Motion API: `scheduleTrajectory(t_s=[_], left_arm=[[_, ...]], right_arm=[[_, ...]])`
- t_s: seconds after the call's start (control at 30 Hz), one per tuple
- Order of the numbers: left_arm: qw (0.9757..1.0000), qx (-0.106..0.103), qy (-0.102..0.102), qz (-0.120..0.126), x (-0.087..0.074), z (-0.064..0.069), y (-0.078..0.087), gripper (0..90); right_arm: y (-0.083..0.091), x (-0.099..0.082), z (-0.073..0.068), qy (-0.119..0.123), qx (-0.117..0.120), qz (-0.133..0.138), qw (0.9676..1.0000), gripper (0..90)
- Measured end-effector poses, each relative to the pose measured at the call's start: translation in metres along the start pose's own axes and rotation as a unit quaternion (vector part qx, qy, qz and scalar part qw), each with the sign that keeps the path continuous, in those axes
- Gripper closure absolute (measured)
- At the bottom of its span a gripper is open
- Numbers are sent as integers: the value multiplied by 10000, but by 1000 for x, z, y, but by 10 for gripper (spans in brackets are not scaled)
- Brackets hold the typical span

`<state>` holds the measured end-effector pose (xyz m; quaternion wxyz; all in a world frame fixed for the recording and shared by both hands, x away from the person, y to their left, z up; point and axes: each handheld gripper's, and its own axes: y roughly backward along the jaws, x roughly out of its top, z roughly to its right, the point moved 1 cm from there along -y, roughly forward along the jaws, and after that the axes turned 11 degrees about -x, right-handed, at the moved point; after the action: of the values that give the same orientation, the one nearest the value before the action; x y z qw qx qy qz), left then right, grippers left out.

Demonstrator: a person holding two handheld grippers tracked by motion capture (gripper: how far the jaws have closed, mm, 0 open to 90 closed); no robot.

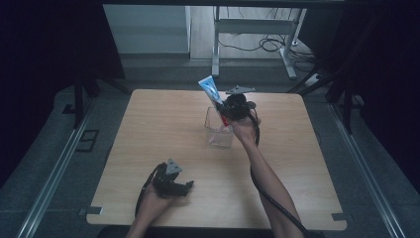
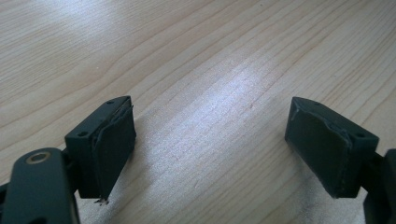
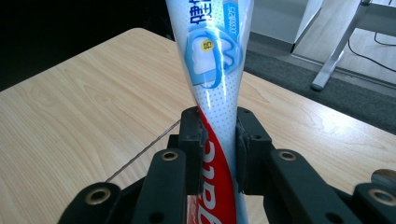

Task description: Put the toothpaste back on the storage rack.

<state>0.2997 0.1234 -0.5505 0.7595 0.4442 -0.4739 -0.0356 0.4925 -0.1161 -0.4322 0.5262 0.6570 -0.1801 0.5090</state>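
A toothpaste tube point(image 1: 212, 91), white and blue with a red lower part, stands tilted over a clear square container point(image 1: 219, 129) near the table's middle. My right gripper point(image 1: 229, 110) is shut on the tube, just above the container's rim. In the right gripper view both black pads point(image 3: 199, 140) press the toothpaste tube point(image 3: 215, 84) at its red and white part, the flat crimped end pointing away. My left gripper point(image 1: 187, 187) rests low near the front of the table, open. In the left gripper view its fingertips point(image 2: 112, 140) stand wide apart over bare wood.
The light wooden table point(image 1: 148, 129) has bare surface to the left and right of the container. Behind its far edge stand a white desk frame point(image 1: 289, 49) and loose cables on the floor. Dark curtains flank both sides.
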Motion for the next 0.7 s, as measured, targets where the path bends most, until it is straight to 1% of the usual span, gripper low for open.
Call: scheduleTrajectory(t_s=[0.4,0.7], left_arm=[[10000,-1,2,2,0,0,0,163],[10000,2,2,-1,0,0,0,163]], right_arm=[[-7,-9,-6,120,-3,-86,9999,745],[-10,-13,-8,200,39,-140,9997,743]])
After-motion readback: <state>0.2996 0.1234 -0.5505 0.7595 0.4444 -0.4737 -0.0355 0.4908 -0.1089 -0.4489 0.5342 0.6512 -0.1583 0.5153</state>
